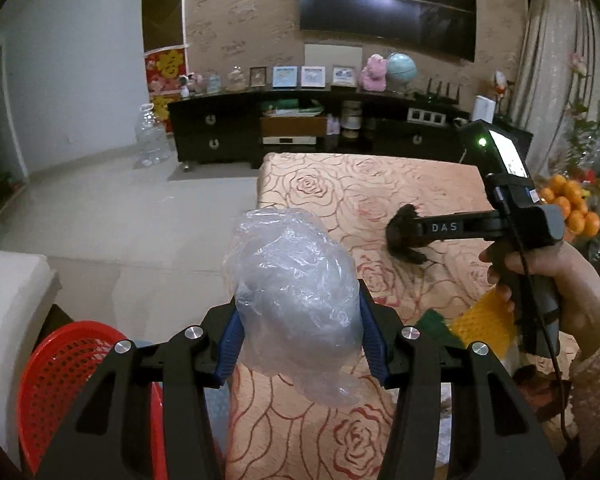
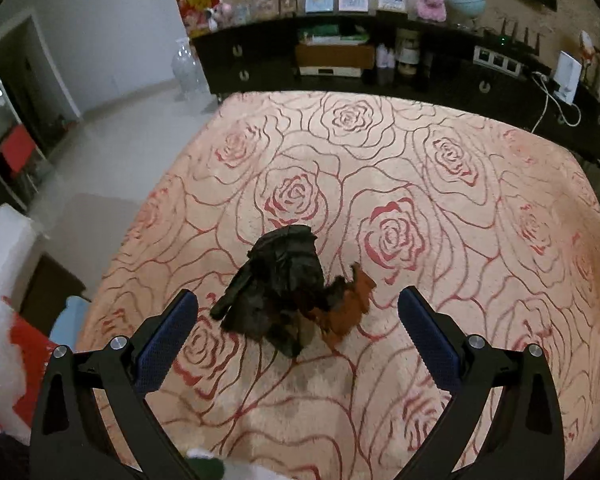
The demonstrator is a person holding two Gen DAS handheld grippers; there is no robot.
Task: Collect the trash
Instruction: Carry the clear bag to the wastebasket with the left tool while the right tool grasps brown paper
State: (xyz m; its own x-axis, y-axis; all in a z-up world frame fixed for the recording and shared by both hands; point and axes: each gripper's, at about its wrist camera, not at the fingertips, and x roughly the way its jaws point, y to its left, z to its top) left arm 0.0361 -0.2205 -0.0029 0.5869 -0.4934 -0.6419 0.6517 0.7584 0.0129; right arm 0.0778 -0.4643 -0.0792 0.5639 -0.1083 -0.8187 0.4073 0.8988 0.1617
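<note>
The left gripper point(image 1: 298, 336) holds a crumpled clear plastic bag point(image 1: 294, 296) between its 2 blue pads point(image 1: 232, 344); both pads press on the sides of the bag, and the bag bulges up above them and hangs a little below. This gripper is over the near left corner of the table, which is covered by a peach cloth with red roses point(image 1: 364, 192). Just beside that corner, lower on the left, stands a red mesh basket point(image 1: 60, 384).

The right gripper point(image 2: 298, 334) has its jaws wide apart and nothing is pressed by them. Between the 2 fingers, but apart from both, a crumpled black plastic bag point(image 2: 284, 280) lies on the cloth point(image 2: 440, 160), around the middle of the table and a little toward the near edge. A torn brown piece point(image 2: 348, 312) touches the right side of the black bag; it looks like paper or a wrapper, but I cannot tell for sure.

In the left wrist view a hand point(image 1: 552, 280) holds the handle of the right gripper, and its tip is over the black bag. A yellow mesh item point(image 1: 488, 320) and a green piece point(image 1: 432, 320) lie near the near right part of the table.
</note>
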